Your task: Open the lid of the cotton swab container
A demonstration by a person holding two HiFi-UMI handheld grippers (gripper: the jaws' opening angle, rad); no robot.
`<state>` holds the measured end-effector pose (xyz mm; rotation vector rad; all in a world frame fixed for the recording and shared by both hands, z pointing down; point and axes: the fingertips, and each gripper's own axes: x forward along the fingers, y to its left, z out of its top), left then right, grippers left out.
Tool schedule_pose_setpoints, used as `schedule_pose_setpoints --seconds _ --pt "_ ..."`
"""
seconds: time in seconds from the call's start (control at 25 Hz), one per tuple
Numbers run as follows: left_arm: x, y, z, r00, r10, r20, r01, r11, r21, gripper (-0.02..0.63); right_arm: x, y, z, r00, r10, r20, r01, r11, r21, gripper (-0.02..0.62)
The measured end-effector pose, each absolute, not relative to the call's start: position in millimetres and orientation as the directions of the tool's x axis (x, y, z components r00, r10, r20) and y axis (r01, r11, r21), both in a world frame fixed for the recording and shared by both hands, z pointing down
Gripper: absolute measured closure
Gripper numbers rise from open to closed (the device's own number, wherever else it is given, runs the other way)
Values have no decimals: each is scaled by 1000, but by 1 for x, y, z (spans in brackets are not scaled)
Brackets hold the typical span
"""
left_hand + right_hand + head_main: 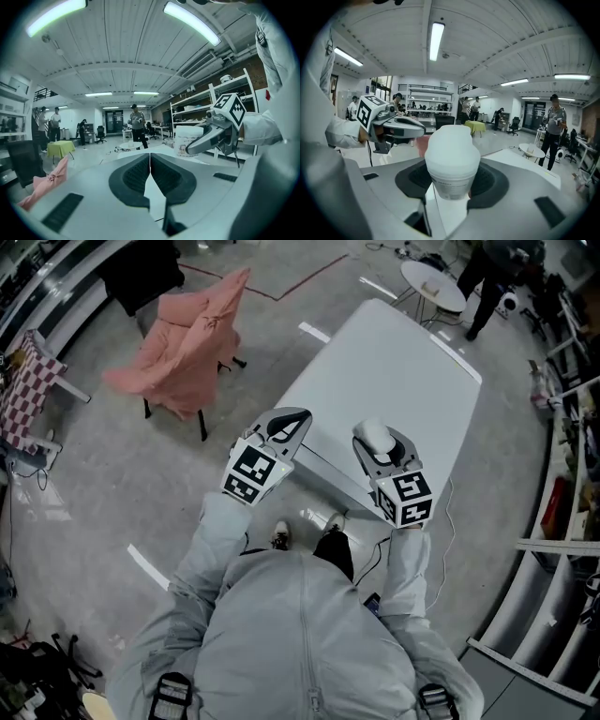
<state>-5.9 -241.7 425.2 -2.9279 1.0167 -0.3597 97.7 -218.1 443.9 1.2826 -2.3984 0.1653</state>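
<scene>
- Room: open workshop with a grey floor, strip lights on the ceiling and shelving along the walls. A person (553, 127) stands beyond a small round table (433, 285).
- A white bench (403, 371) lies ahead of the operator, its top bare. Well to its left stands a chair draped in pink cloth (192, 338).
- Left gripper (294, 420): held over the near edge of the bench, jaws pressed together, nothing between them.
- Right gripper (384, 456): held beside the left one, apart from it, also over the near edge of the bench. Its jaws are pinching the cotton swab container (451, 161).
- The container stands upright between the pads, lifted clear of the bench. It is white and translucent, with a printed band low on the body.
- The domed lid (451, 143) is on the container and closed.
</scene>
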Motion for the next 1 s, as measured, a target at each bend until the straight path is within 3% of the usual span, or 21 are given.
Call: schedule_pose_setpoints --seconds 1.0 --pt "3 -181 381 832 -536 142 -520 -844 -136 584 118 -135 397 -418 -841 342 -867 482 125 368"
